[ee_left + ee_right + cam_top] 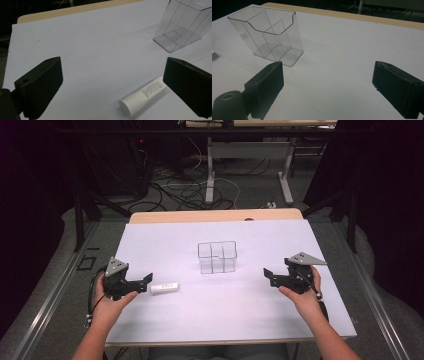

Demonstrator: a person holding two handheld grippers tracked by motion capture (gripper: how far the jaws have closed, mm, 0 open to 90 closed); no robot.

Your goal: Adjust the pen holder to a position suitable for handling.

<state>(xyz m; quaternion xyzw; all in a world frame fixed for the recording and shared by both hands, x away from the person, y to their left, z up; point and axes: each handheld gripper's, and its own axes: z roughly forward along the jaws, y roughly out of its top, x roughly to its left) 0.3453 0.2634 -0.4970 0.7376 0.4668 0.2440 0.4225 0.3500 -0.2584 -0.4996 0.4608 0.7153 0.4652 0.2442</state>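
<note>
One tube (164, 288), one clear organizer (216, 257), seemingly three compartments.

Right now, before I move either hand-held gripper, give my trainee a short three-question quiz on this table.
1. True or false: the white tube stands inside the clear organizer.
2. Which hand-held gripper is nearer the tube: A) left hand-held gripper, B) right hand-held gripper?
3. Fill in: the jaws of both grippers stand ____.

Key
1. False; it lies flat on the white table cover, apart from the organizer.
2. A; the tube lies just past its jaws, cap end toward that gripper's camera.
3. Open; neither holds anything.
</note>
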